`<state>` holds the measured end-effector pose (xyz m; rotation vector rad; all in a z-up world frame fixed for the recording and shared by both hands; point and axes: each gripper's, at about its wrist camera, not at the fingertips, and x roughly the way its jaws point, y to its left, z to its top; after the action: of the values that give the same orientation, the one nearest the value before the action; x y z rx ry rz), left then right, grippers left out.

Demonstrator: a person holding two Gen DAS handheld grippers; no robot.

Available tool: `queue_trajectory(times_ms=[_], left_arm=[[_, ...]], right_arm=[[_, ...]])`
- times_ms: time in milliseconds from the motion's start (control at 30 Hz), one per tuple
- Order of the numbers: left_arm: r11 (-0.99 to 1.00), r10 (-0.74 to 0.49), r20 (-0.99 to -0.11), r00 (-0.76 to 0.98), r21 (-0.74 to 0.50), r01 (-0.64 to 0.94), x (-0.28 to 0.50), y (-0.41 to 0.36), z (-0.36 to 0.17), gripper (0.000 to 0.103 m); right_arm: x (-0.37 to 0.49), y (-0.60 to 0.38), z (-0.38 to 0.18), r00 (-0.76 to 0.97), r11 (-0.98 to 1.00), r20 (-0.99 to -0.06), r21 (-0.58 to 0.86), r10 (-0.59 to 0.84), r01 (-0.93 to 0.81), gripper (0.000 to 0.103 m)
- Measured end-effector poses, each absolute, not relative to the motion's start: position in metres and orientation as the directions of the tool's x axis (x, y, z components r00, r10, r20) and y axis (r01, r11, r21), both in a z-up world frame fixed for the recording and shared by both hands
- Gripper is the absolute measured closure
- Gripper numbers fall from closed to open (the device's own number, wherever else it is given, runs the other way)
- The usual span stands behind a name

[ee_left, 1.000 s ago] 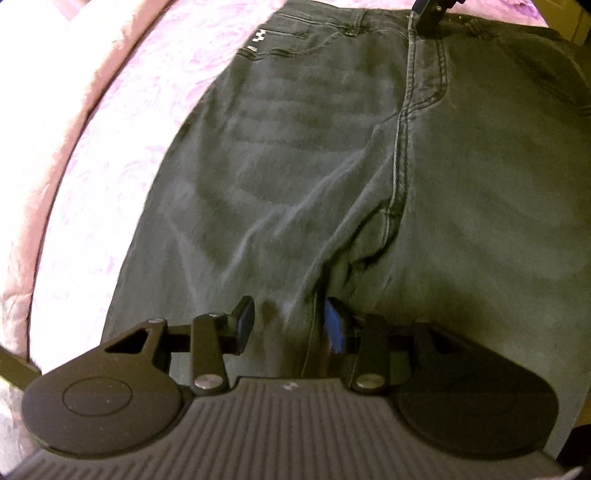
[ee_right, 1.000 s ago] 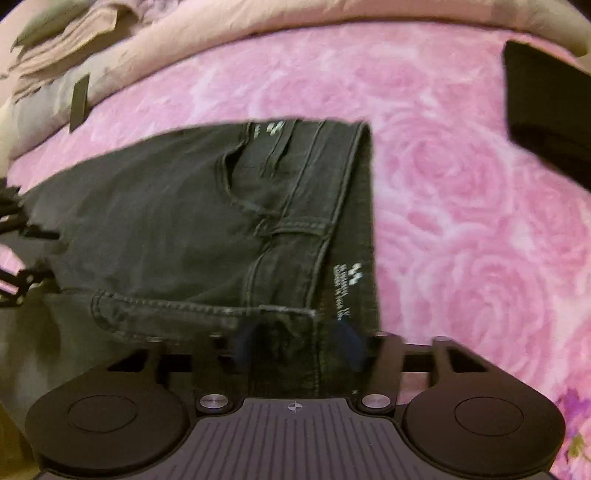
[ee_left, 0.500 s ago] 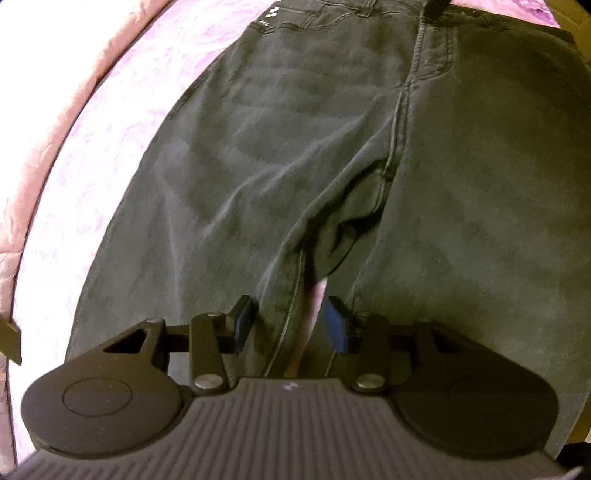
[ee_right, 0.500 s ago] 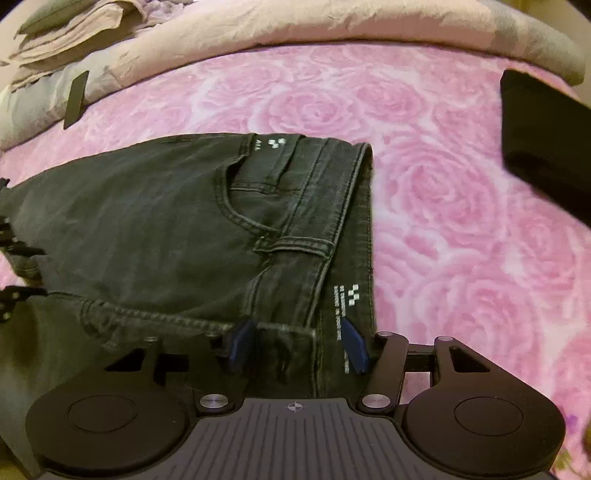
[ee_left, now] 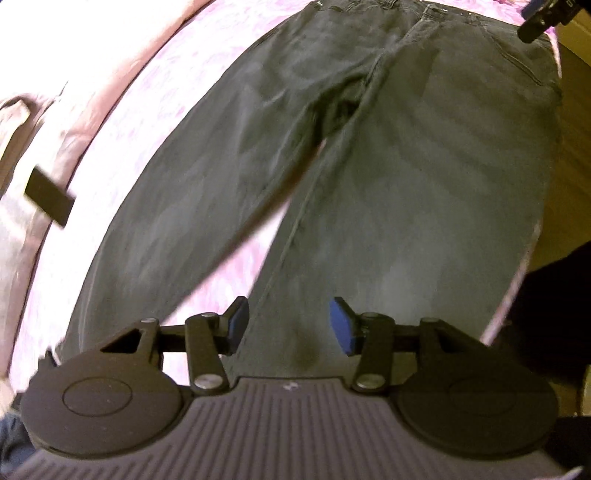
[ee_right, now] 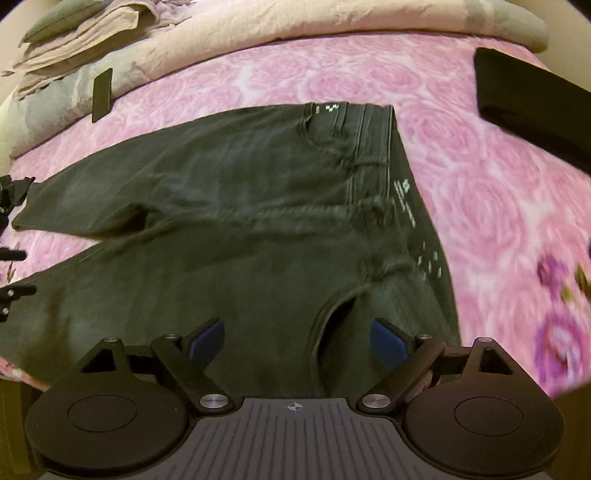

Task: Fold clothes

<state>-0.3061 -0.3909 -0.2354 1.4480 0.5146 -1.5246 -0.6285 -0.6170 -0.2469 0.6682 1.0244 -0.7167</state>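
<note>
Dark grey jeans [ee_left: 369,155] lie spread flat on a pink rose-patterned bedspread [ee_right: 498,192], the legs a little apart. In the left wrist view, my left gripper [ee_left: 284,326] is open and empty above the near leg, waistband far off at the top. In the right wrist view the jeans [ee_right: 240,229] lie sideways, waistband to the right. My right gripper [ee_right: 295,341] is open and empty over the hip pocket area near the waistband. The right gripper's tip shows in the left view [ee_left: 535,22] at the top right.
A beige quilt [ee_right: 258,26] is bunched along the far side of the bed. A folded black garment [ee_right: 532,99] lies at the right. A small black flat object [ee_right: 102,94] lies at the quilt's edge, also in the left view [ee_left: 50,197]. The bed edge and wooden floor [ee_left: 569,155] lie right.
Both grippers have let go of the jeans, opened wider and pulled back. The left has drawn down the legs from the crotch; the right has backed away from the waistband. The jeans lie flatter.
</note>
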Motion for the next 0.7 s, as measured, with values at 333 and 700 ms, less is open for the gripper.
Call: queue_trajectory(times_ms=[333,700], left_arm=[[-0.402,-0.417,-0.904,0.093,0.275,0.874,-0.26,-0.303,-0.188,0.027],[-0.071,-0.421,-0.887,0.191,0.243,0.967,-0.165,-0.227,-0.15,0.015]], right_arm=[[-0.583,-0.503,-0.185,0.211,0.512,-0.944,0.054,-0.254,0.858,0.014],[-0.486,-0.404,-0.134,0.189,0.667,-0.946,-0.039,-0.265,0.744,0.014]])
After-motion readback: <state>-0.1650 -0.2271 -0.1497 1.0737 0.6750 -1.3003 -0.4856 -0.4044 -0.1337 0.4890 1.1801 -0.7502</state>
